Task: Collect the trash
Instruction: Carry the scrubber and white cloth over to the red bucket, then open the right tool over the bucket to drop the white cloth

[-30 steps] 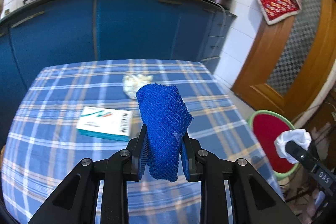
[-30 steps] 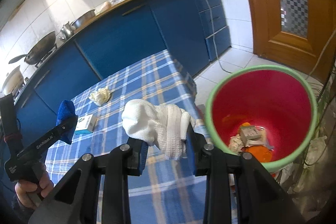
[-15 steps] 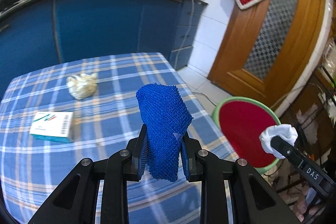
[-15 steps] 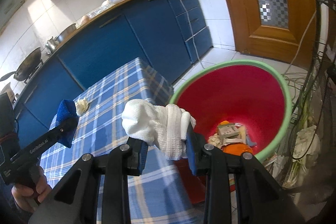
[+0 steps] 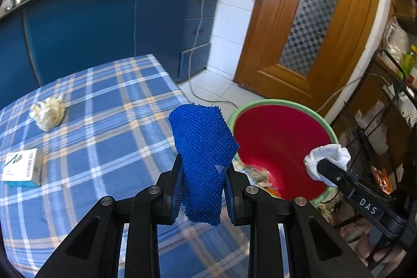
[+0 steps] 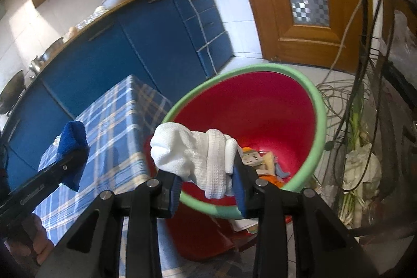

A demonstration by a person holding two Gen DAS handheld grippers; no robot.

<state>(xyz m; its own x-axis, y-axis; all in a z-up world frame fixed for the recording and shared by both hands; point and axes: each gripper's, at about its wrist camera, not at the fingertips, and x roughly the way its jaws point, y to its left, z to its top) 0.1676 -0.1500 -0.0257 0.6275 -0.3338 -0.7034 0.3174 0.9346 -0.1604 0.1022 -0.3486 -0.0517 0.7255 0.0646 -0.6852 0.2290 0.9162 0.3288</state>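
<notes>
Trash here means two rags and the leftovers on the desk: a blue knitted rag (image 5: 204,155) stands pinched between the pads of the left hand-held gripper (image 5: 202,189), sticking up past its fingertips and hanging a little below them, and a white rag (image 6: 198,160) sits bunched between the fingers of the right hand-held gripper (image 6: 207,189), whose jaws are opening while the cloth is still between them and touching both pads. Just ahead of and below the right hand-held gripper gapes a red bin with a green rim (image 6: 319,121), standing on the floor beside the corner of the desk (image 6: 117,121), which carries a blue checked cloth; scraps of paper and orange bits (image 6: 263,163) lie at the bottom of the bin. Seen from the left hand-held gripper, the bin (image 5: 276,106) is ahead and to its right, with the right hand-held gripper and its white rag (image 5: 328,155) over the near rim. To the left of the left hand-held gripper, on the desk, lie a crumpled yellowish wad (image 5: 48,112) farther off and a small white and teal box (image 5: 22,168) nearer. A hand (image 6: 39,239) grips the left tool's handle.
</notes>
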